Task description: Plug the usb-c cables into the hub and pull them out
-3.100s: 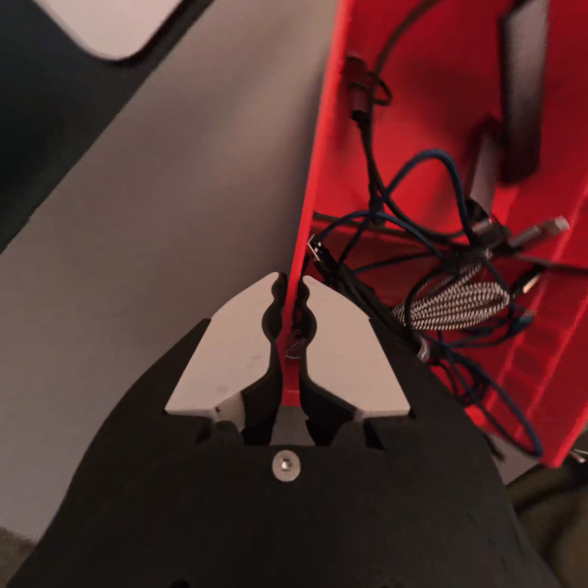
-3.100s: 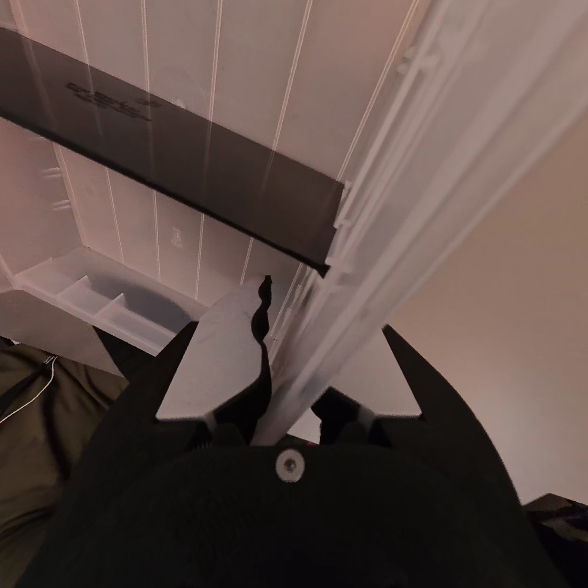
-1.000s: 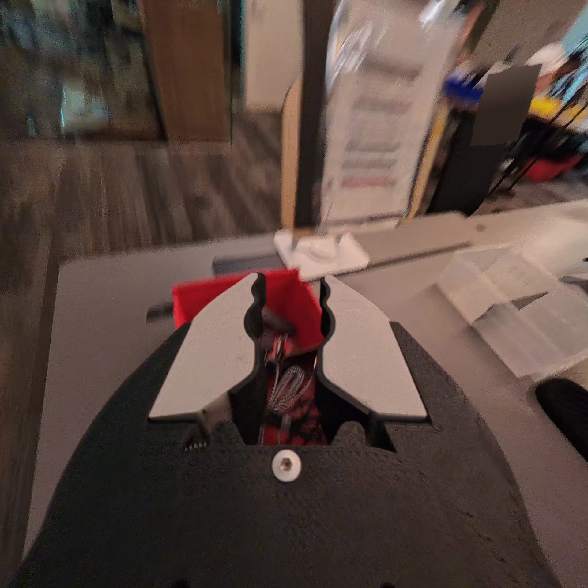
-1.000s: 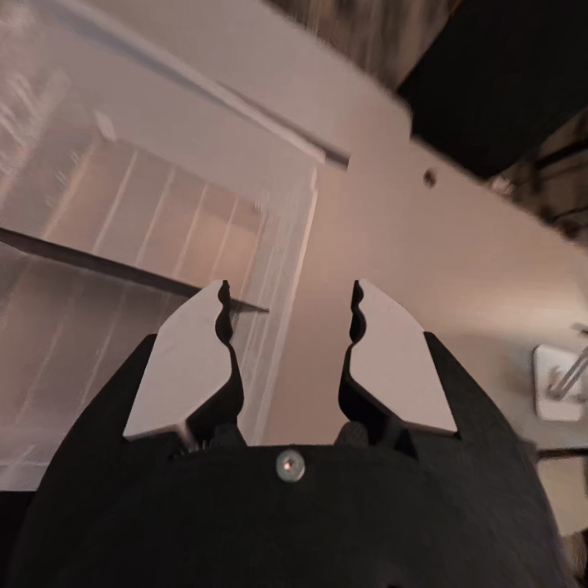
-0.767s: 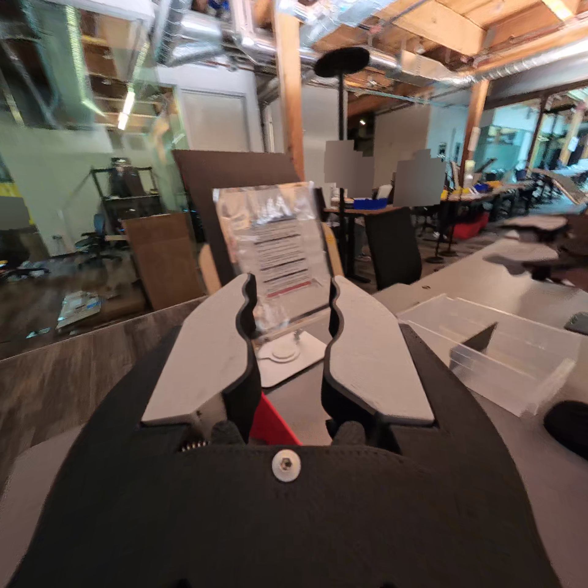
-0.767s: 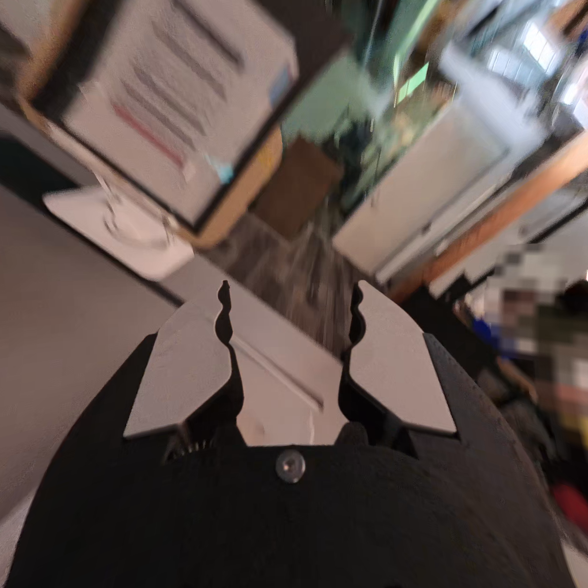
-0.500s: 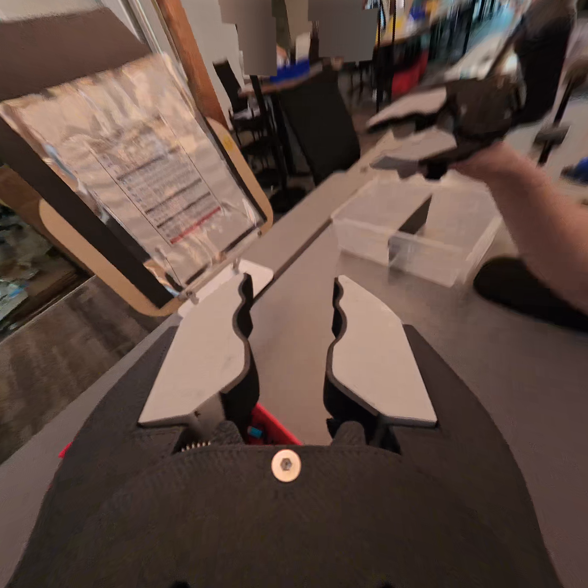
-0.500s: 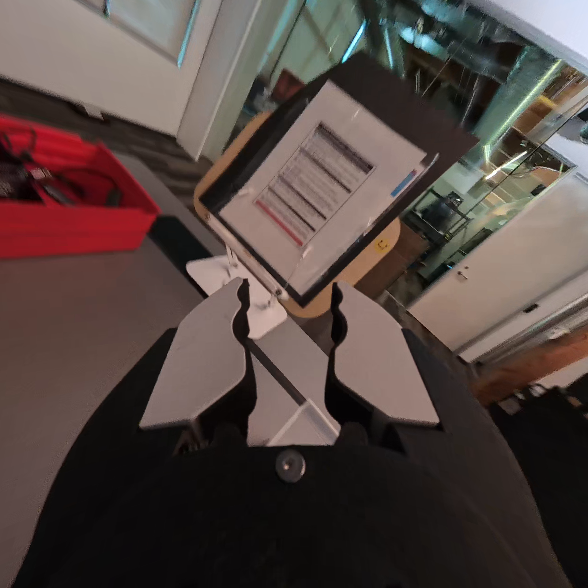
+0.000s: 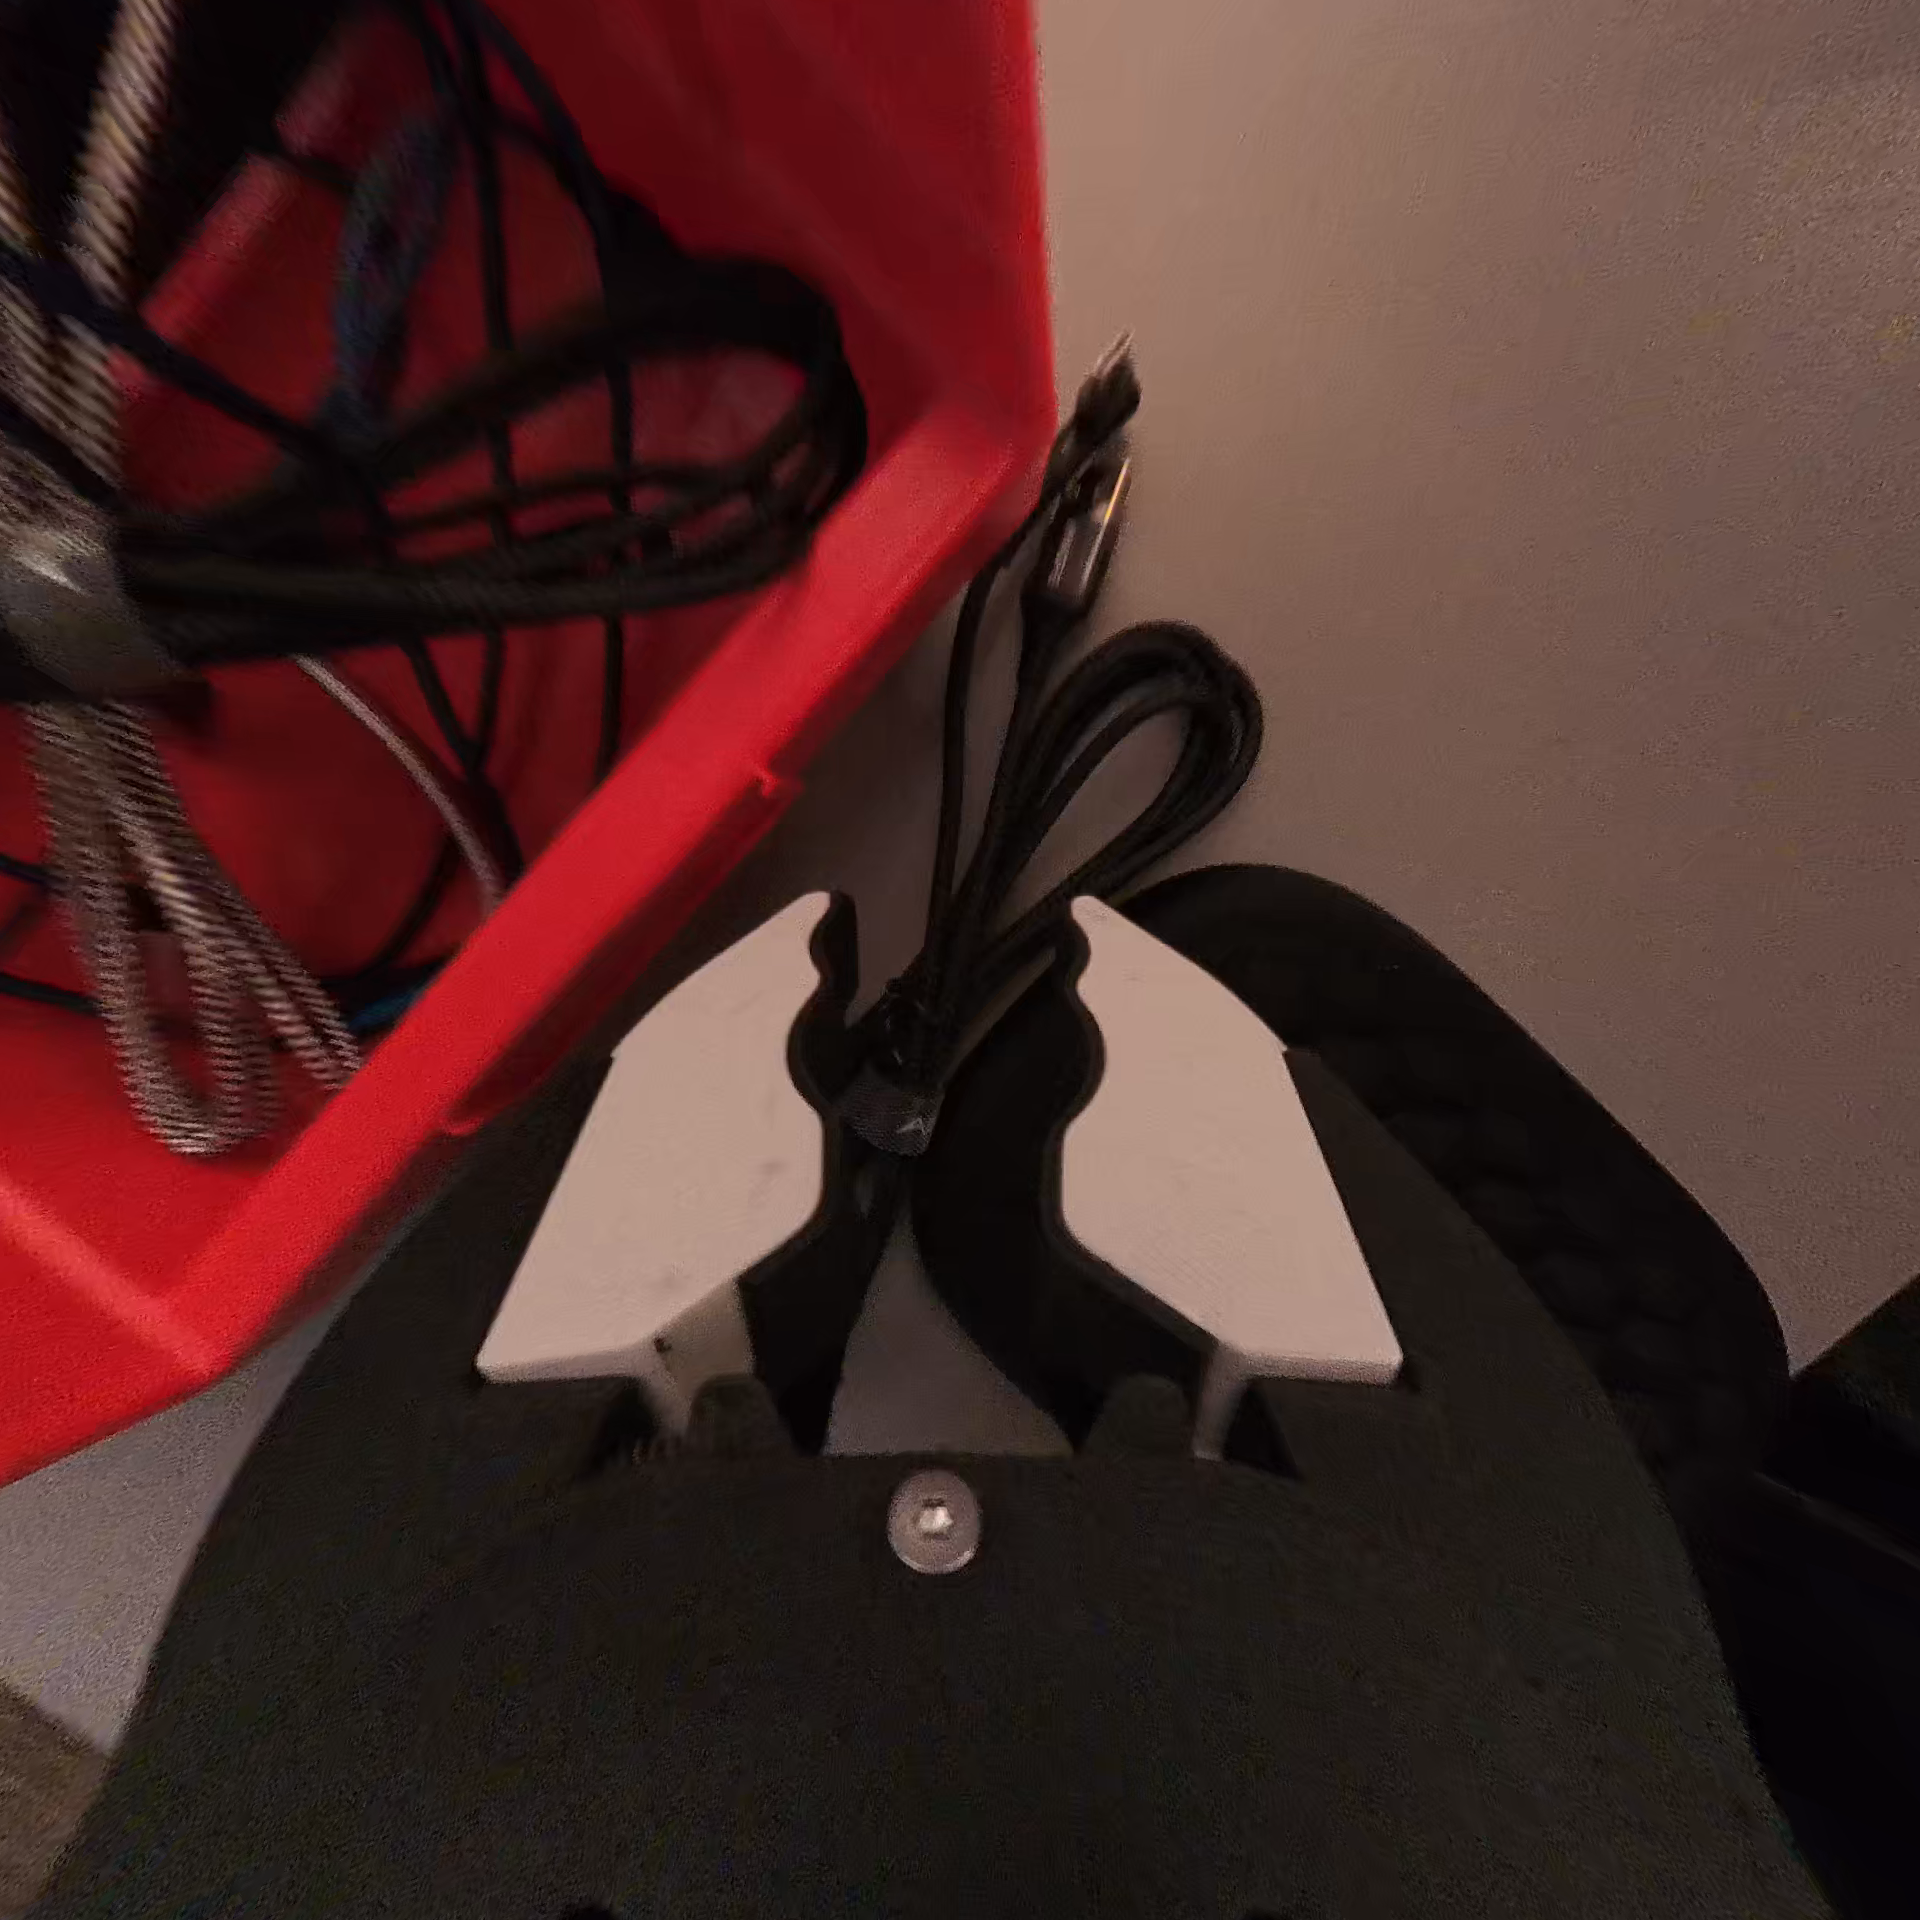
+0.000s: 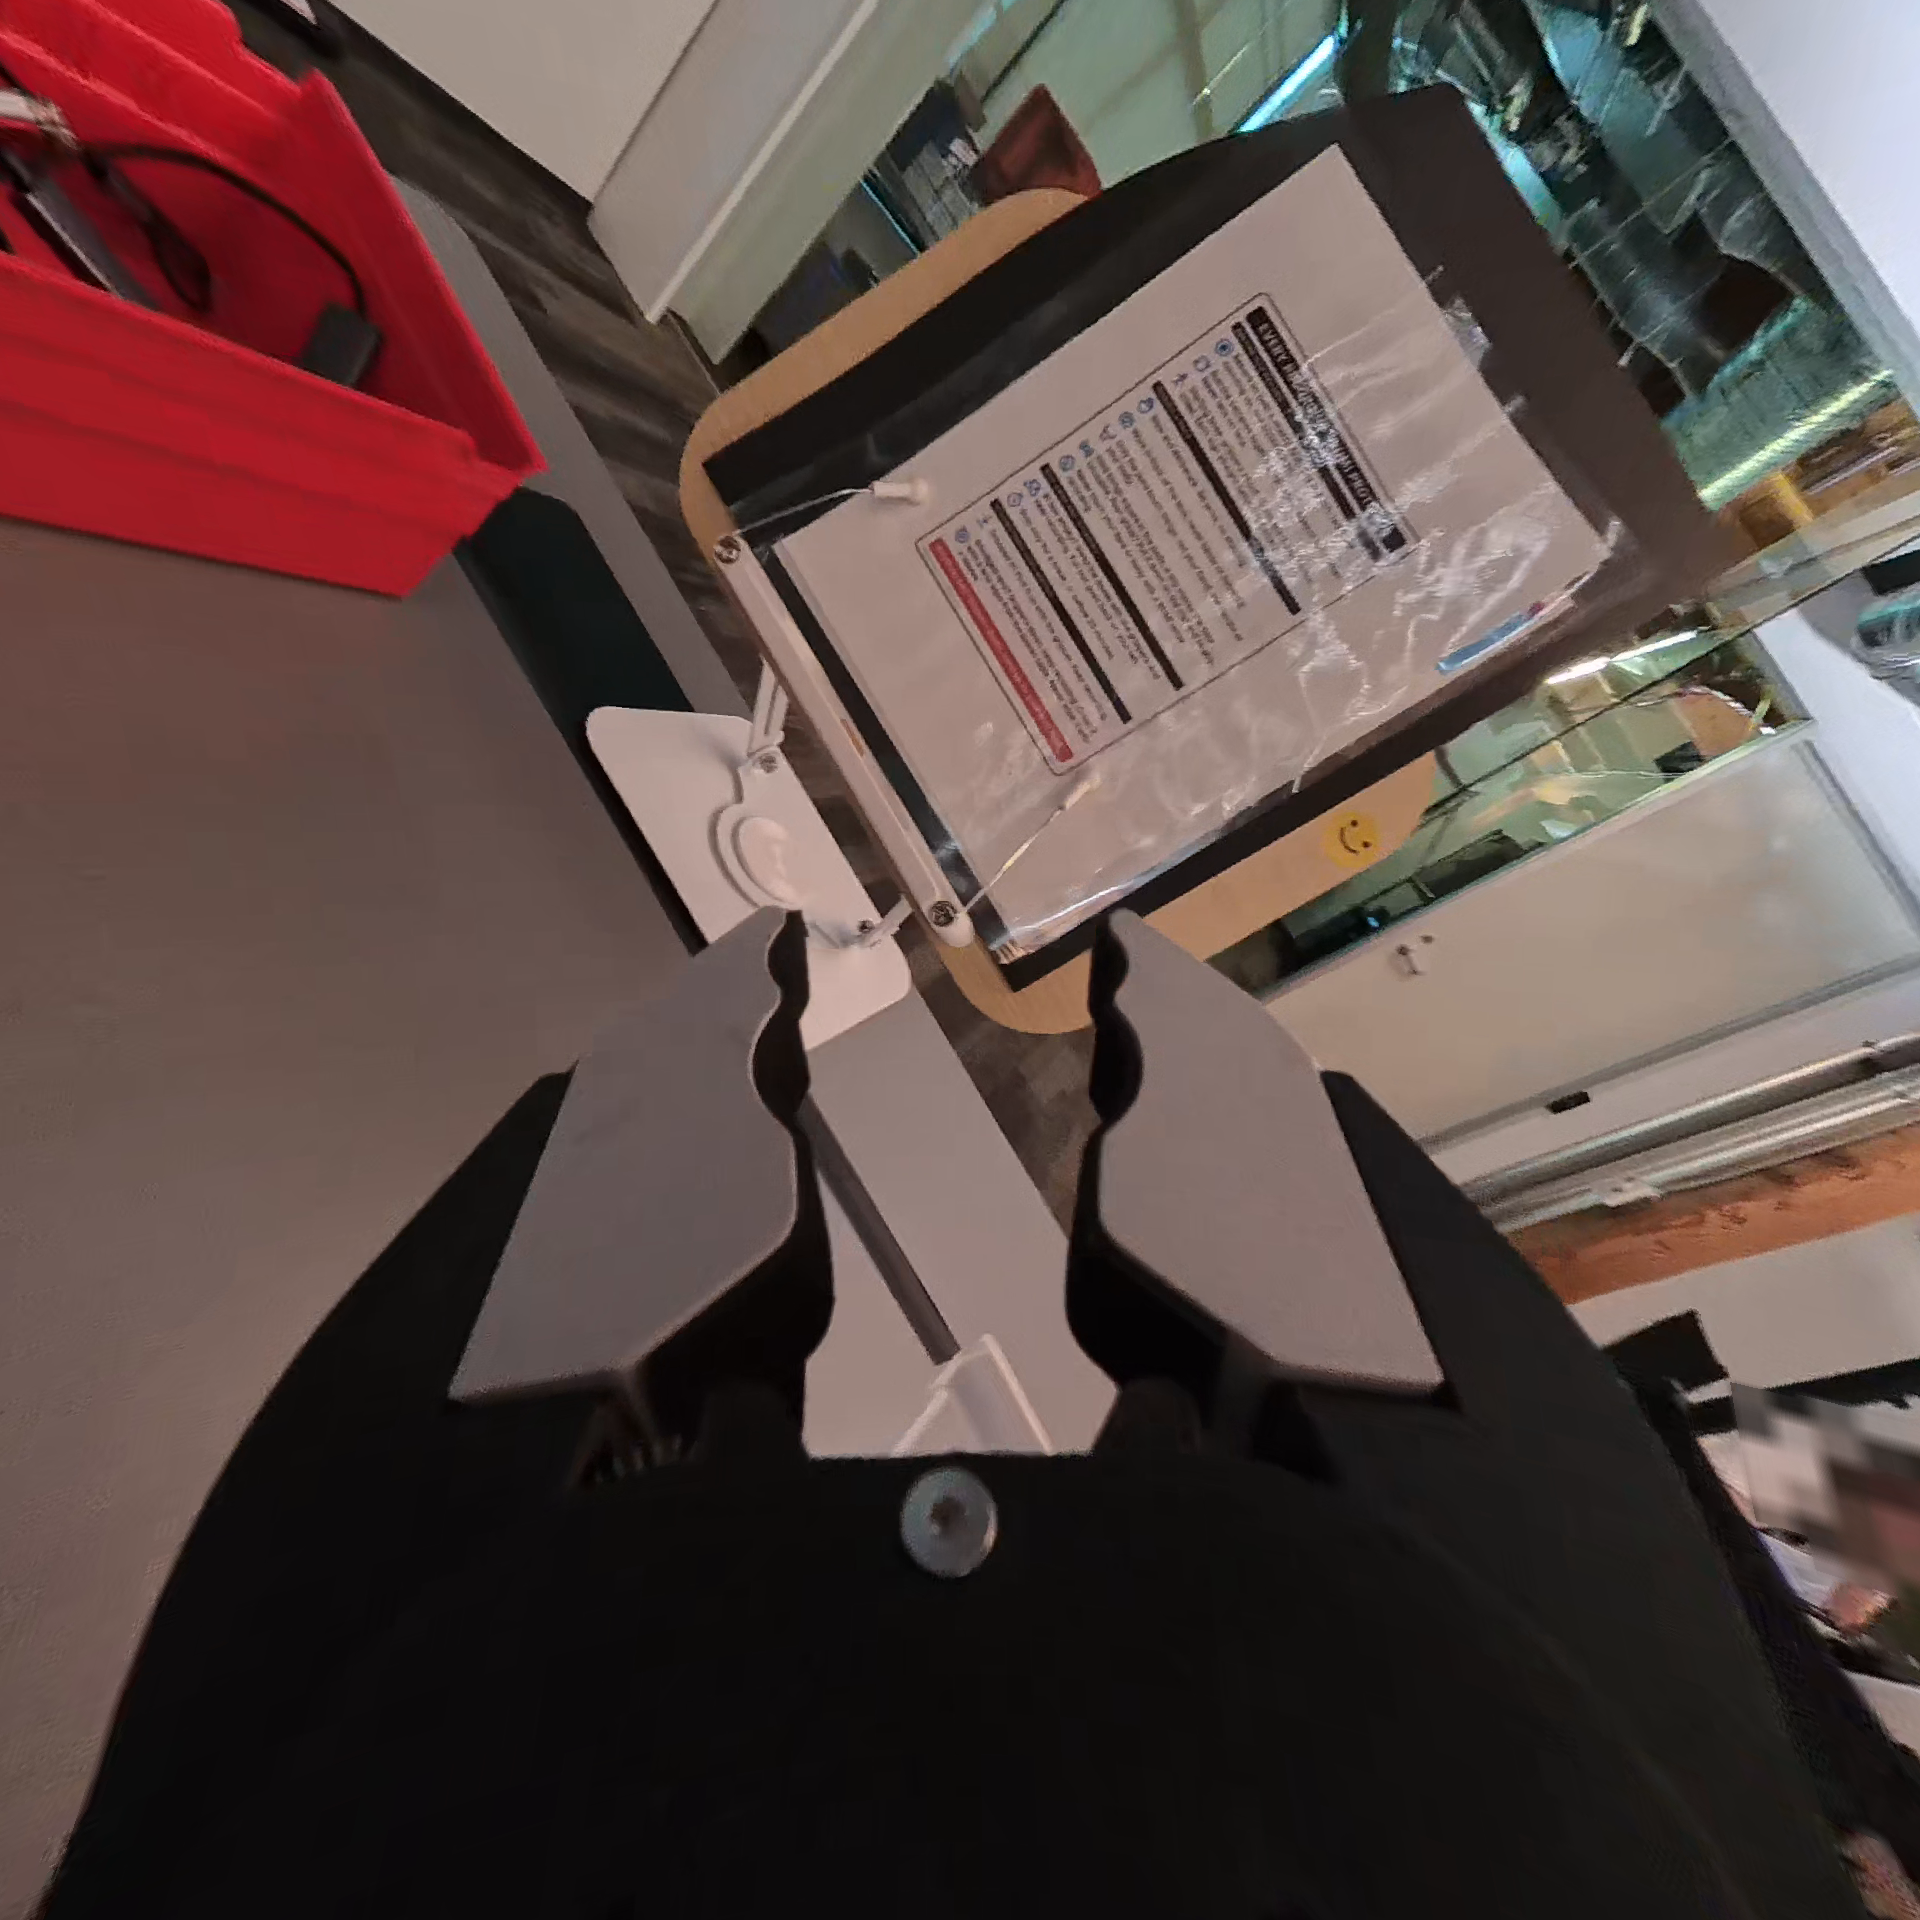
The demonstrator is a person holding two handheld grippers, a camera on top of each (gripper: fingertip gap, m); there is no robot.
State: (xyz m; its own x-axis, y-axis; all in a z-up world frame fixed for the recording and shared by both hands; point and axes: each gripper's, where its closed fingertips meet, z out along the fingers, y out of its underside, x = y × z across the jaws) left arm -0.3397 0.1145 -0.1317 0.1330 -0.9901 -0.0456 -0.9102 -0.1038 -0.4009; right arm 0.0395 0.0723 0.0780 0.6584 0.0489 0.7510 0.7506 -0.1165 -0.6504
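Note:
A bundled black USB-C cable (image 9: 1174, 707), tied with a black strap, lies on the grey table (image 9: 1507, 416) right beside the red bin (image 9: 727, 810). Its plugs (image 9: 1091, 499) point away from me. My left gripper (image 9: 956, 914) is low over the table, its open fingers on either side of the bundle's tied end. The bin holds several black and silver braided cables and a blurred grey metal piece (image 9: 62, 613), which may be the hub. My right gripper (image 10: 945, 935) is open and empty, raised above the table, with the red bin (image 10: 208, 436) far to its left.
A dark rounded object (image 9: 1507, 1091) lies just right of my left gripper. In the right wrist view a framed printed sheet (image 10: 1143, 551) on a white stand (image 10: 717, 821) sits at the table's far edge. A clear plastic box corner (image 10: 977, 1392) is under the right gripper. My right fingertips sit around 45 centimeters from my left ones.
My left gripper swung from looking across the table down to the cable bundle beside the red bin. My right gripper stayed raised and open, its view barely shifted in the last half second.

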